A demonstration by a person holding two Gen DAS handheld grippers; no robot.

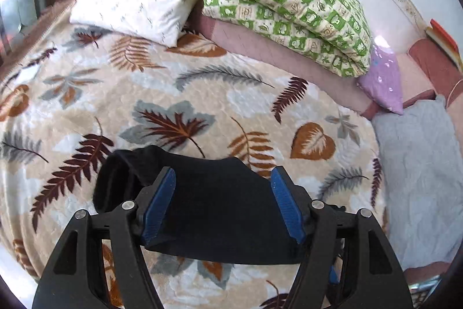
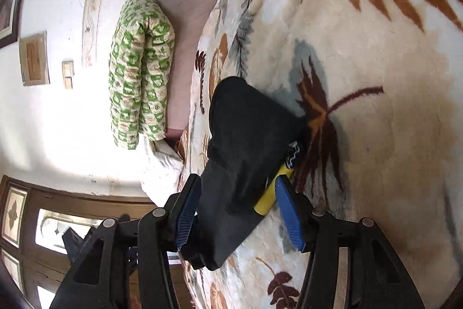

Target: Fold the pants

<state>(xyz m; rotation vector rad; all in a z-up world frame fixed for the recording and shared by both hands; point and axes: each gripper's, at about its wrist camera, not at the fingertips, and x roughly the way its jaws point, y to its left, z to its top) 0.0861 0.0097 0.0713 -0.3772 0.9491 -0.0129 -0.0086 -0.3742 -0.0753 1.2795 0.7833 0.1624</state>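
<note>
Nearest in the left wrist view, the left gripper (image 1: 222, 203) is seen with its blue pads (image 1: 160, 204) spread wide. The black pants (image 1: 214, 210) lie between them, folded into a compact bundle on the blanket (image 1: 173, 83). The cloth is not pinched, so the pads appear to be set for pressing or squaring up the bundle rather than lifting it. A rolled edge of the pants bulges at about ten o'clock from the gripper.

In the right wrist view, the right gripper (image 2: 237, 207) is likewise held apart, straddling the same pants (image 2: 246, 141). A yellow strip (image 2: 272, 196) with a patterned band peeks out from under the cloth just beside the right-hand pad (image 2: 289, 216); what it is cannot be told.

The fold is judged nearly finished, with only tidying left.

Farther off in the left view, a white pillow (image 1: 136, 2) is placed at eleven o'clock, a green checked quilt (image 1: 289, 5) at one o'clock, and a purple cushion (image 1: 385, 80) at two o'clock, all kept along the bed's edge, probably to leave room for folding.
</note>
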